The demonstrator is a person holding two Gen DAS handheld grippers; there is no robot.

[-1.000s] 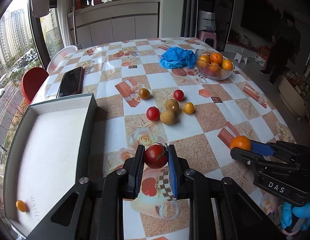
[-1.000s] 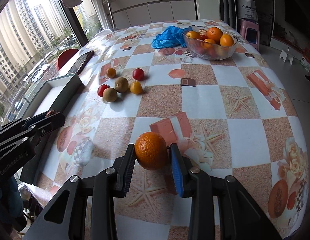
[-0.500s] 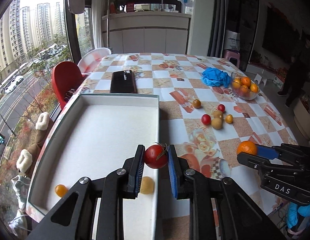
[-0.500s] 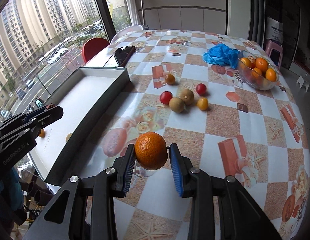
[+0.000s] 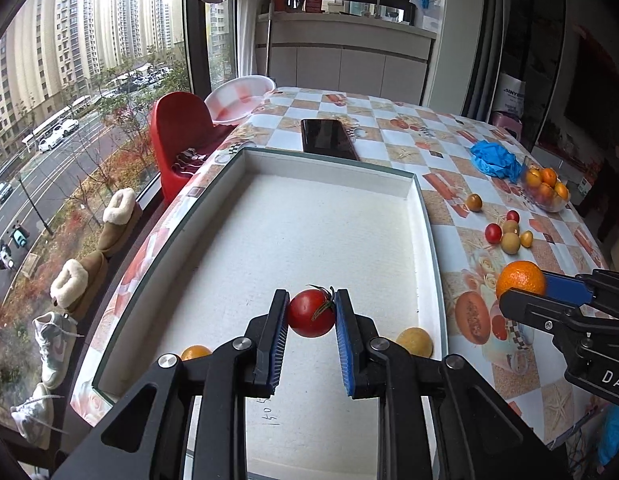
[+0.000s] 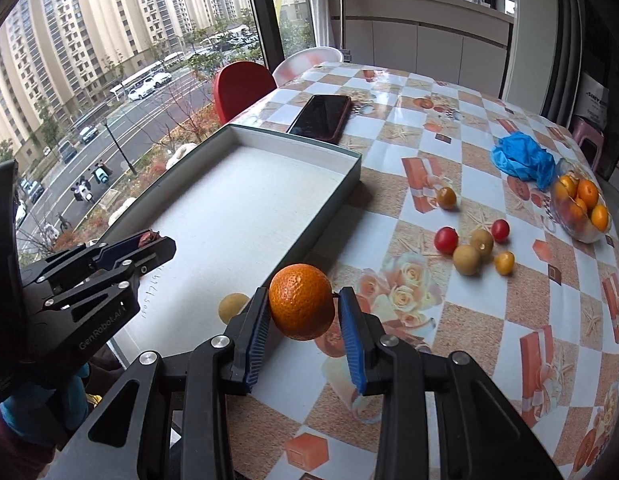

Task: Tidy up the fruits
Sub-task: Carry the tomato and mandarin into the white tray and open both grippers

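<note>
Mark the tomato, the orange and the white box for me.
tomato [image 5: 310, 313], left wrist view, middle of its red skin.
orange [image 6: 301, 306], right wrist view, middle of its peel.
white box [image 5: 424, 224], left wrist view, its right-hand wall.

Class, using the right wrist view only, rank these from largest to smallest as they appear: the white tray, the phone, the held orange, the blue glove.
1. white tray
2. phone, though it lies farther off
3. held orange and blue glove: alike in the picture, and the orange is much nearer the camera, so unranked
</note>
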